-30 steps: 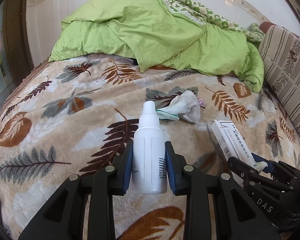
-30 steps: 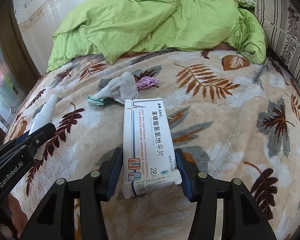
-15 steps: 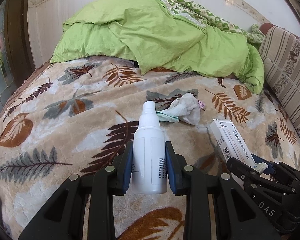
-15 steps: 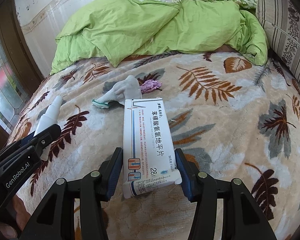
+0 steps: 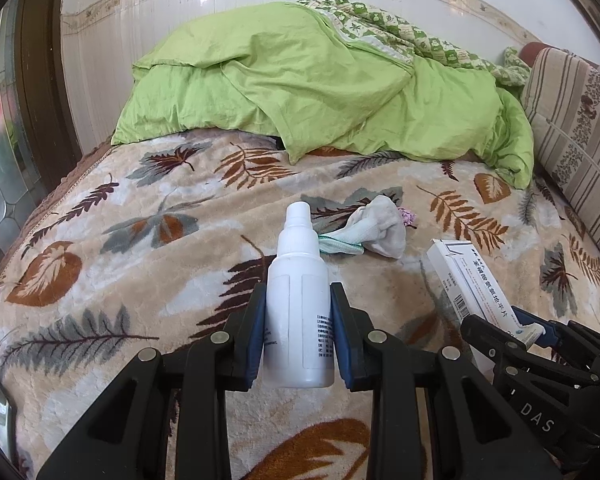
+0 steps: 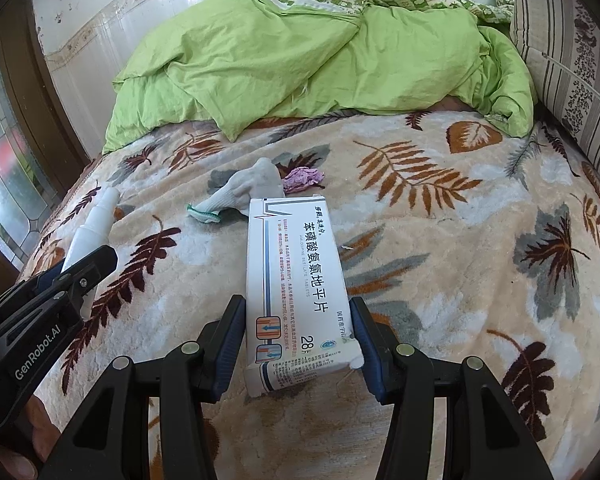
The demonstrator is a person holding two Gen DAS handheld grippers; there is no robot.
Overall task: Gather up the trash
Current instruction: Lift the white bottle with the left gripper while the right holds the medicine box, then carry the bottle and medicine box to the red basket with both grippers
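Bedroom scene, bed (image 5: 148, 264) with leaf-print blanket filling both views. We have a white spray bottle (image 5: 299, 300) clamped in the left hand-held gripper (image 5: 299, 332), lower centre of the left wrist view, nozzle pointing away. Right hand-held gripper (image 6: 299, 344) is clamped on a white medicine box (image 6: 296, 280), lower centre of the right wrist view.

Change over the last second: almost none. Both grips unchanged; the left view tipped slightly, showing more wall than before. We judge both items secured, ready for carrying to a bin; no bin in view.

Left on the blanket, mid-frame: a white sock (image 6: 252, 188) with green cuff, and a pink crumpled scrap (image 6: 303, 178) just beside it, probably next pickups.

Writing: box shows Chinese text, "TABLETS" and "28"; barcode on its side. Gripper bodies read "GenRobot.AI" and "DAS". Bottle print too small to read.

Green duvet (image 5: 300, 92) piled at upper frame, striped cushion (image 5: 576, 128) at right.
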